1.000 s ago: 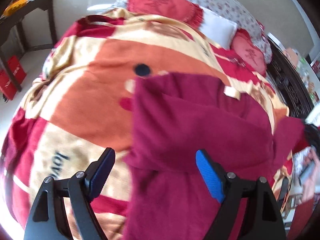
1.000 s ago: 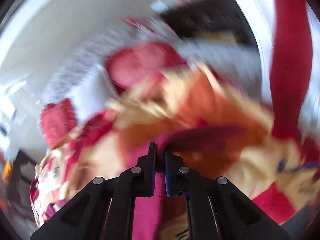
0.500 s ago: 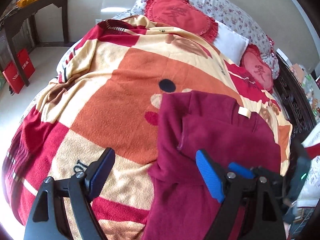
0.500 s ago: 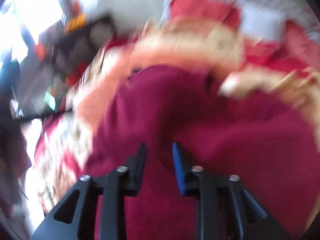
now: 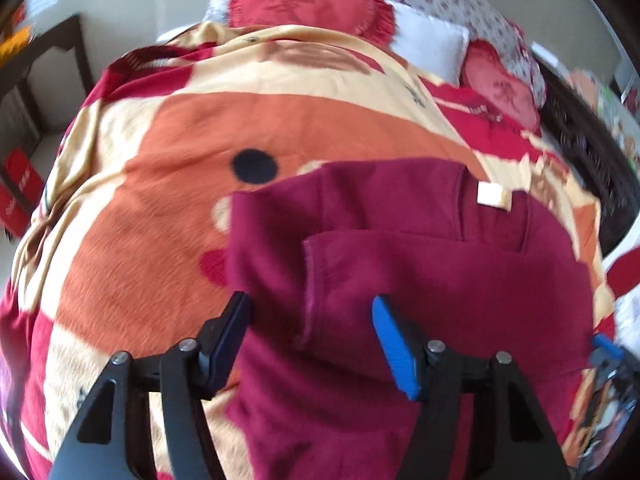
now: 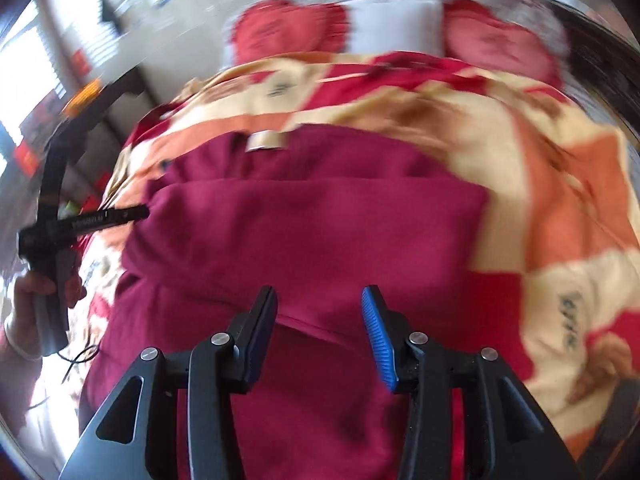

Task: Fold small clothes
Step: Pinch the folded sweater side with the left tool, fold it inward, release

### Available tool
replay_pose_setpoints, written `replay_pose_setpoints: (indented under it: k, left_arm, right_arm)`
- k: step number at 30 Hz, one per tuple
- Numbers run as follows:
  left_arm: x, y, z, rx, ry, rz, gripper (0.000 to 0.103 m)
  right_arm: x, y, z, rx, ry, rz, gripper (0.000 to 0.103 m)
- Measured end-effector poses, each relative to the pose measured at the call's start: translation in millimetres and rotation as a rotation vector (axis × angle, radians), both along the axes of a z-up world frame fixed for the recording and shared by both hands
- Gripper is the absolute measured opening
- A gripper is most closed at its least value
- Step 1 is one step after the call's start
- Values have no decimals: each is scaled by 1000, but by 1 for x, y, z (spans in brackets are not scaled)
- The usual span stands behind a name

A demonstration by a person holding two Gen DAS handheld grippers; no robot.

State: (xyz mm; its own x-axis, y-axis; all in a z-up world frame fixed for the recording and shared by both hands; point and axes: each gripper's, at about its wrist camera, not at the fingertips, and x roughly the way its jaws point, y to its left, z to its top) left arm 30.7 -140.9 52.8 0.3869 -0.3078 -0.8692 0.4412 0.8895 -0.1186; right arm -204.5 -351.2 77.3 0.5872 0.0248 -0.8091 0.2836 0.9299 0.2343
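A dark red garment point(image 5: 420, 280) lies on the patterned blanket point(image 5: 160, 208), with one side folded over its middle and a white label point(image 5: 493, 195) at its far edge. My left gripper point(image 5: 310, 334) is open and empty above the garment's left part. My right gripper point(image 6: 320, 324) is open and empty above the folded flap point(image 6: 320, 224). The garment's label point(image 6: 266, 140) also shows in the right wrist view. The left gripper point(image 6: 80, 220) appears at the left of that view, held in a hand.
Red cushions point(image 5: 304, 0) and a white pillow point(image 5: 428, 44) lie at the head of the bed. A dark table point(image 5: 40, 64) stands by the wall on the left. A dark carved bed frame point(image 5: 580, 140) runs along the right side.
My right gripper let go of the garment's side after carrying it over the middle, and now hangs open above it. My left gripper moved closer over the garment.
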Motion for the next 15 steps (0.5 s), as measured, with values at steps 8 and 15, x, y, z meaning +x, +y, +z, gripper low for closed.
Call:
replay_pose_setpoints:
  k: [8, 15]
  left_arm:
    - [2, -22, -9, 92, -58, -36, 18]
    - [-8, 15, 32, -81, -46, -55, 10]
  right_arm:
    - [-24, -43, -4, 47, -22, -131, 25]
    - [-25, -46, 2, 33, -55, -144, 25]
